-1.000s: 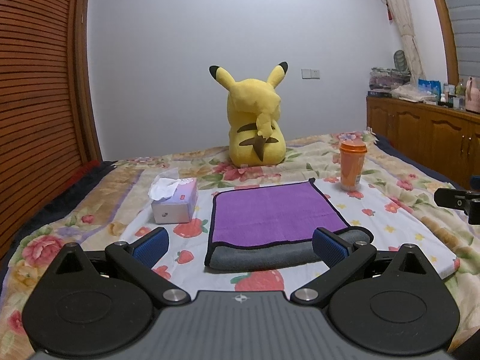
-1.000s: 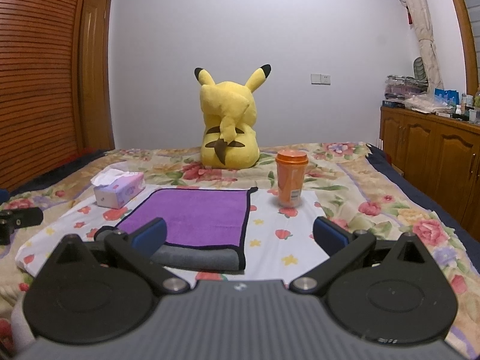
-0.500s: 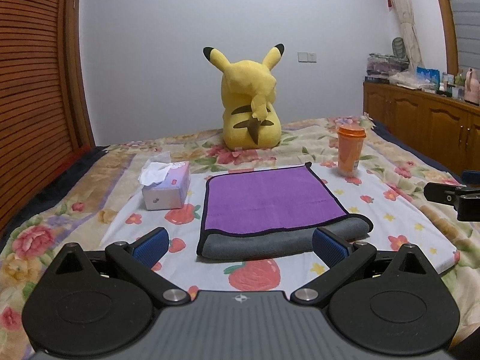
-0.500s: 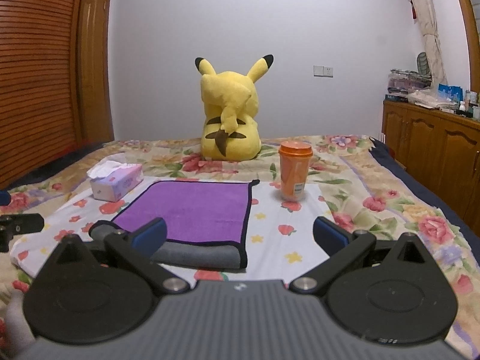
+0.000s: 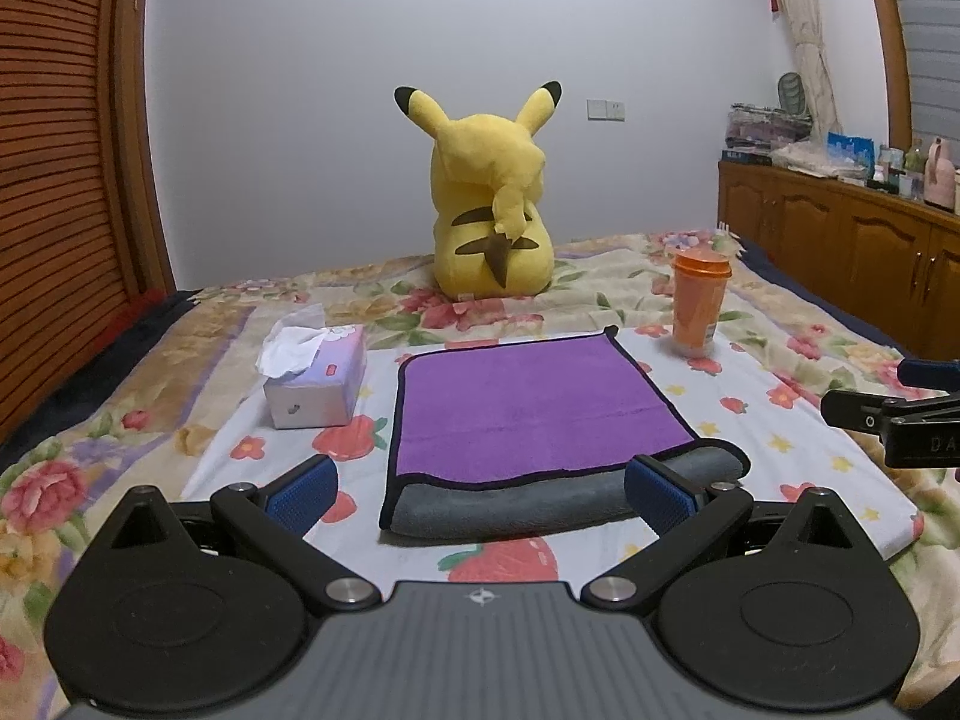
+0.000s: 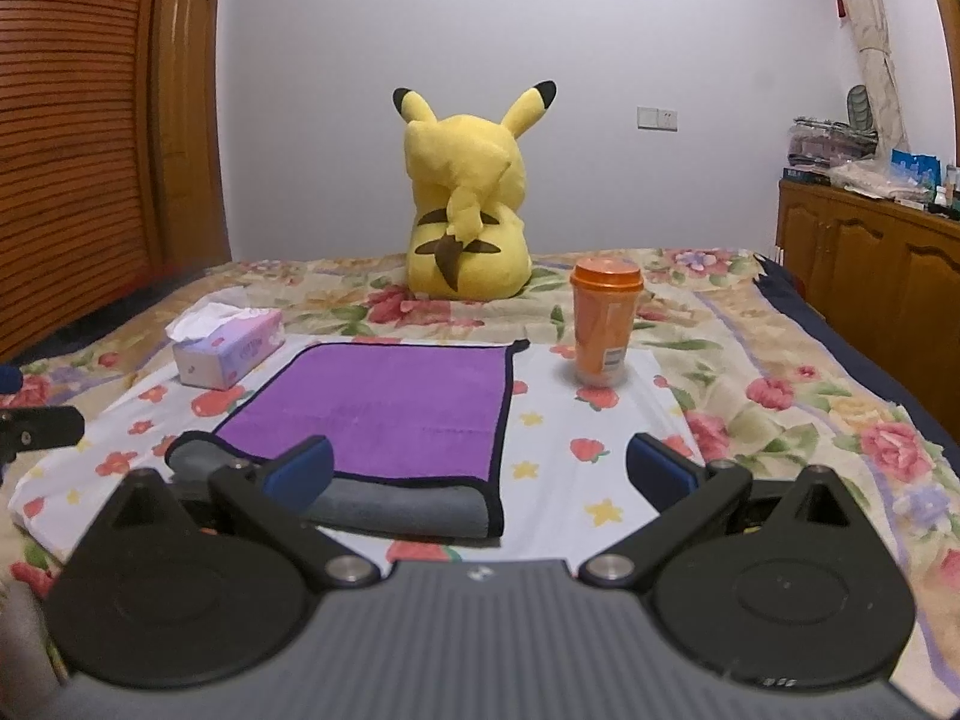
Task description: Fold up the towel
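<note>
A purple towel (image 5: 528,408) with a black hem and a grey underside lies folded on the white fruit-print sheet (image 5: 780,438) on the bed. Its grey folded edge faces me. My left gripper (image 5: 480,489) is open and empty, just in front of that edge. My right gripper (image 6: 480,468) is open and empty, in front of the towel's (image 6: 390,402) right near corner. The right gripper's finger also shows at the right edge of the left wrist view (image 5: 888,414).
A yellow plush toy (image 5: 489,210) sits at the back of the bed. An orange cup (image 5: 699,306) stands right of the towel, a tissue box (image 5: 315,378) left of it. A wooden cabinet (image 5: 852,264) lines the right wall, a slatted wooden door (image 5: 60,180) the left.
Both grippers have drawn back and lifted a little from the towel, so its grey near edge now shows fully between the fingers. The towel has not moved.
</note>
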`<state>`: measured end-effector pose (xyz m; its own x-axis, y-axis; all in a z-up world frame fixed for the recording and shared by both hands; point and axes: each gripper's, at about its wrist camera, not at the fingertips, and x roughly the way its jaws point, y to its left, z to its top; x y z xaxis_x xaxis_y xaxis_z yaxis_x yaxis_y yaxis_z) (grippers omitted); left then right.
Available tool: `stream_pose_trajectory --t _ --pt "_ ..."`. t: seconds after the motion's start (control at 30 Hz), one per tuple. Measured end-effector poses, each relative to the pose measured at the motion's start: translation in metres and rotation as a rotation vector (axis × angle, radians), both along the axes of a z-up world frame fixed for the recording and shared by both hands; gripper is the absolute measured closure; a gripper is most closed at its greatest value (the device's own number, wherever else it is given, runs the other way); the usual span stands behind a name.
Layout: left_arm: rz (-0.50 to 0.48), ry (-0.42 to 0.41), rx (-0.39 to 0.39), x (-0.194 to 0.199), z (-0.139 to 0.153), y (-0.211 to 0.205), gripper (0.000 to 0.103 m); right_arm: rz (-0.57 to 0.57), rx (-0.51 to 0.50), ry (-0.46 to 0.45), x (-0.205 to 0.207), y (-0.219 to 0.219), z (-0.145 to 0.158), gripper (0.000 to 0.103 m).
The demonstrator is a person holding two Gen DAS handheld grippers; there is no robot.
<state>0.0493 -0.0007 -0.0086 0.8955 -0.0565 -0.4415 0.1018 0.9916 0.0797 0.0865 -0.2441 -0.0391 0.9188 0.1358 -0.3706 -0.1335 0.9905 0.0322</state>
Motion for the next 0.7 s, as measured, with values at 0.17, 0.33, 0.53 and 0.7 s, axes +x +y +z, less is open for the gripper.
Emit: stream_pose_trajectory --t 0.17,0.33,0.53,0.7 --pt "0.000 0.018 -0.002 0.013 -0.003 0.001 0.000 0.010 -0.005 0.007 0.008 0.002 -0.002 0.000" --pt "-0.013 0.039 0.003 0.023 -0.007 0.001 0.000 0.018 -0.011 0.025 0.019 0.004 -0.005 0.000" --pt "-0.025 0.070 0.000 0.036 -0.013 0.002 0.003 0.025 -0.006 0.050 0.032 0.005 -0.010 0.000" --pt "-0.032 0.100 -0.008 0.051 -0.018 0.006 0.008 0.038 -0.005 0.070 0.041 0.007 -0.015 0.000"
